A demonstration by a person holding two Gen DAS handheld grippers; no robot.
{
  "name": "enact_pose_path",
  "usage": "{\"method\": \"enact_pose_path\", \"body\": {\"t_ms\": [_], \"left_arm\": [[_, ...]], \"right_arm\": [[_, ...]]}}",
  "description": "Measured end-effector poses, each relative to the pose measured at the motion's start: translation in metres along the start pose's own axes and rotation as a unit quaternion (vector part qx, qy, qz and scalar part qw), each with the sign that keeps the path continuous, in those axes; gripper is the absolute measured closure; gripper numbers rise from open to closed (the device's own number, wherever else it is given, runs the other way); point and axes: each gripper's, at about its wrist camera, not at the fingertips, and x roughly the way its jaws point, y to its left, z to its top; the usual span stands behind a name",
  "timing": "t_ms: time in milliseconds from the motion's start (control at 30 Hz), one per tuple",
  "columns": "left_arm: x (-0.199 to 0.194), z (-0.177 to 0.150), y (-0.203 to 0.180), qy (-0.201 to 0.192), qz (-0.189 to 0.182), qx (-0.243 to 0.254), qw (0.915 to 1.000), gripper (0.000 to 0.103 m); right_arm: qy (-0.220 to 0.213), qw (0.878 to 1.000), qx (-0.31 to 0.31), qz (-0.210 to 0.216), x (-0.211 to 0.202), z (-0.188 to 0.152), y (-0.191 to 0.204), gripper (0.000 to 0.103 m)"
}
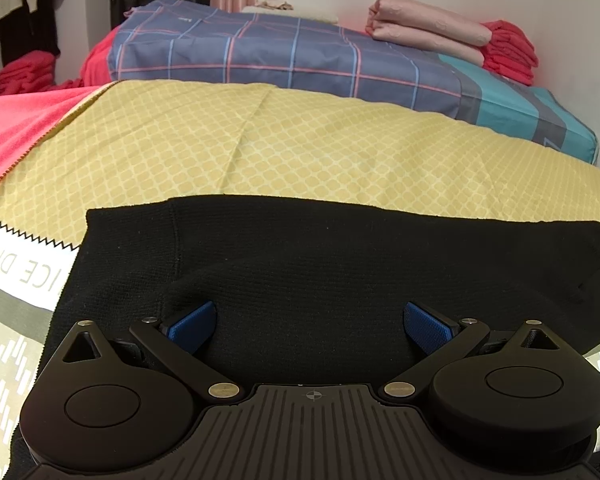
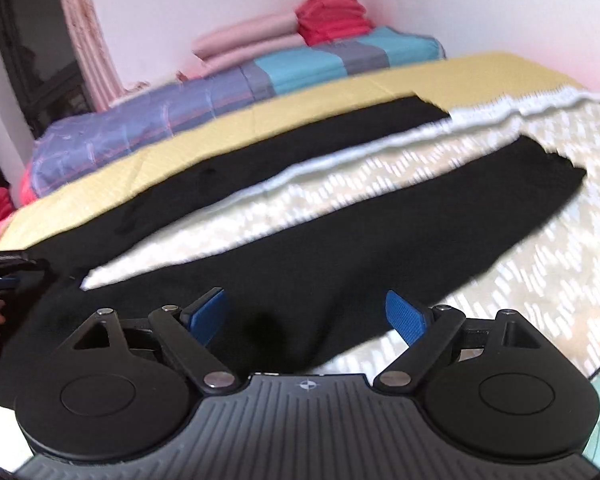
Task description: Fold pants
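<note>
Black knit pants (image 1: 320, 264) lie flat on the bed. In the left wrist view their waist end fills the foreground, and my left gripper (image 1: 310, 320) is open just above it, its blue pads (image 1: 192, 326) wide apart. In the right wrist view both legs of the pants (image 2: 380, 236) spread apart in a V toward the far right. My right gripper (image 2: 306, 312) is open over the near leg close to the crotch. The left gripper (image 2: 4, 280) shows at the left edge of the right wrist view, over the waist.
A yellow patterned sheet (image 1: 260, 140) lies beyond the pants, with a folded plaid quilt (image 1: 300, 56) behind it. Pink (image 1: 428, 28) and red (image 1: 508, 52) folded cloths sit on the quilt by the wall. A white patterned bedspread (image 2: 520, 248) lies under the legs.
</note>
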Motion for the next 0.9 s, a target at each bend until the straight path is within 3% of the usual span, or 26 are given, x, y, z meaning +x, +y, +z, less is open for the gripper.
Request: {"method": "enact_pose_path", "body": {"t_ms": [367, 467, 600, 900], "left_arm": [[0.001, 0.0, -0.001, 0.0, 0.006, 0.006, 1.0, 0.0], [0.0, 0.0, -0.002, 0.0, 0.006, 0.006, 1.0, 0.0], [0.0, 0.0, -0.002, 0.0, 0.005, 0.005, 1.0, 0.0], [-0.009, 0.009, 0.011, -0.004, -0.021, -0.035, 0.9992, 0.0]], "right_arm": [[-0.002, 1.0, -0.027, -0.009, 0.004, -0.008, -0.003, 0.013], [-0.006, 1.0, -0.015, -0.009, 0.001, -0.008, -0.011, 0.013], [-0.01, 0.998, -0.006, -0.062, -0.002, -0.008, -0.021, 0.011], [-0.037, 0.997, 0.038, -0.063, -0.012, -0.001, -0.041, 0.011]]}}
